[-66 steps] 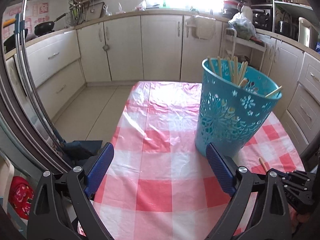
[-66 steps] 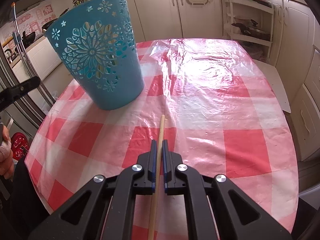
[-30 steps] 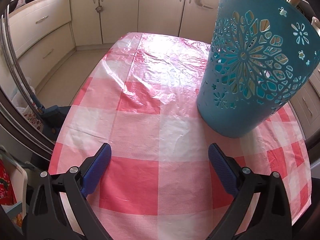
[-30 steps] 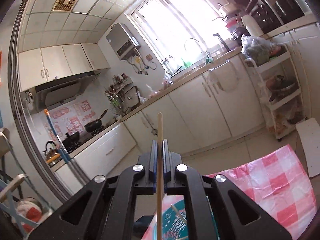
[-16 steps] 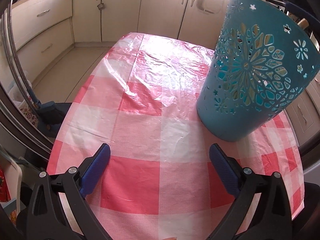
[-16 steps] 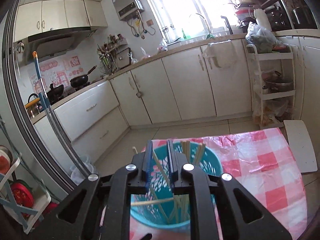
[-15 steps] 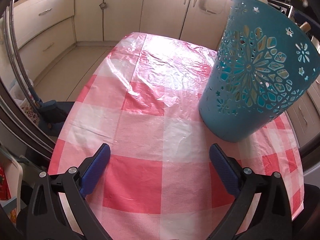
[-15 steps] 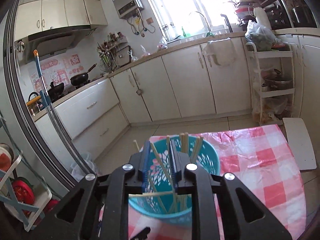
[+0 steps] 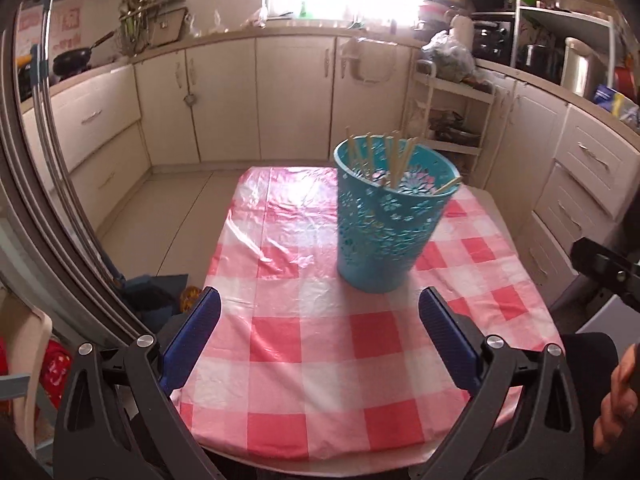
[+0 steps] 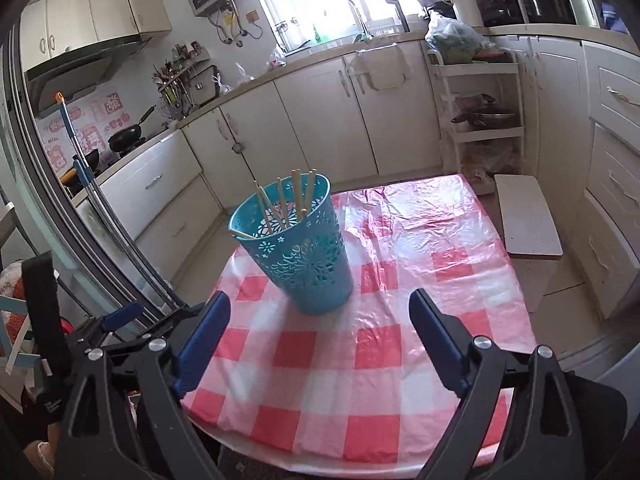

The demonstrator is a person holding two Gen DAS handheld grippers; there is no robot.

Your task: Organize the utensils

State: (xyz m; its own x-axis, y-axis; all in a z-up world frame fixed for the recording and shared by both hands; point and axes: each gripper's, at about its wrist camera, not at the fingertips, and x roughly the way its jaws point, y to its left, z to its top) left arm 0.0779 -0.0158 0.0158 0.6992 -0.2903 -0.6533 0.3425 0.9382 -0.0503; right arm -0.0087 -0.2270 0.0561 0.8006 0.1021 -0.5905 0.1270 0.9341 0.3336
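A teal cut-out basket stands upright on the red-and-white checked table; it also shows in the right wrist view. Several wooden chopsticks stand inside it, also seen in the right wrist view. My left gripper is open and empty, held back above the table's near edge. My right gripper is open and empty, also back above the near edge, with the basket beyond it.
Kitchen cabinets line the far wall. A white rack with pots stands at the back right. A white board lies past the table's right side. Metal poles rise on the left.
The right gripper let the chopstick go into the basket, opened wide and pulled back. The left gripper rose and drew back from the basket. Both now view the whole table.
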